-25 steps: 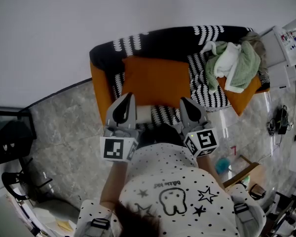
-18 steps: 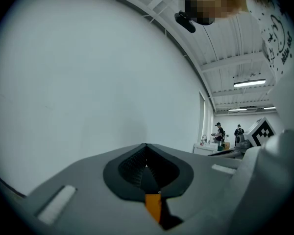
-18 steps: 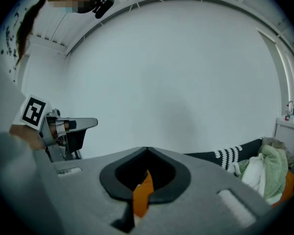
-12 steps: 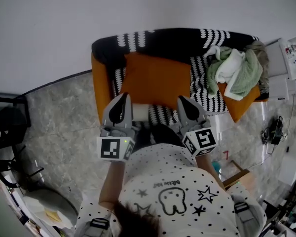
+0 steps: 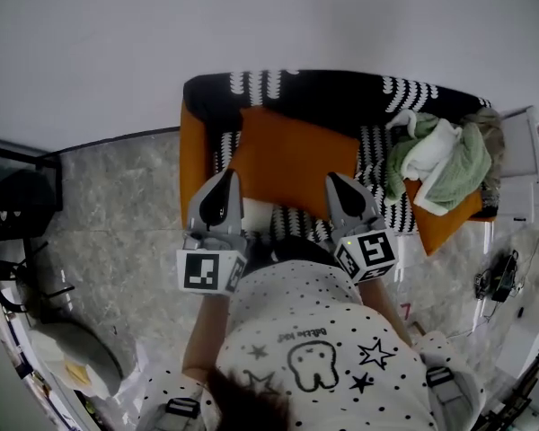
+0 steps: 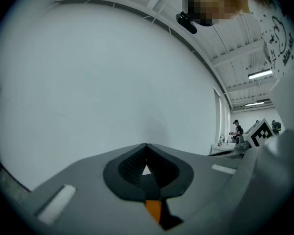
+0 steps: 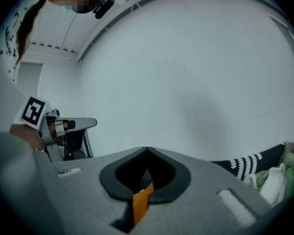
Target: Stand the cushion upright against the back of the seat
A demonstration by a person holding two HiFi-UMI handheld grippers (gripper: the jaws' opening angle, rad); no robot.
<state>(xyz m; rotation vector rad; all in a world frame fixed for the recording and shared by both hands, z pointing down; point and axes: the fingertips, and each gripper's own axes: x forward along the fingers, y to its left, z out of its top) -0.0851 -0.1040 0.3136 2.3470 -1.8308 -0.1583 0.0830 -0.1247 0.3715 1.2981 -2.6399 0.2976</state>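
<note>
In the head view an orange cushion (image 5: 292,158) rests on the seat of an orange sofa (image 5: 191,155). A black-and-white patterned throw (image 5: 332,92) is draped over the sofa. The cushion's far edge reaches the backrest; I cannot tell how much it tilts. My left gripper (image 5: 227,180) hovers over the cushion's near left corner and my right gripper (image 5: 337,183) over its near right corner. Both point level at the white wall, with their tips together and nothing between them, as the left gripper (image 6: 146,146) and the right gripper (image 7: 147,150) show in their own views.
A heap of green and white cloth (image 5: 440,155) lies on the sofa's right end, and shows as cloth (image 7: 281,176) low at the right of the right gripper view. A white wall stands behind the sofa. Dark furniture (image 5: 18,196) stands at the left and clutter (image 5: 67,366) at the lower left.
In the head view the sofa and cushion have shifted right and lower, nearer both grippers. Both grippers stay shut and keep about the same place in the picture.
</note>
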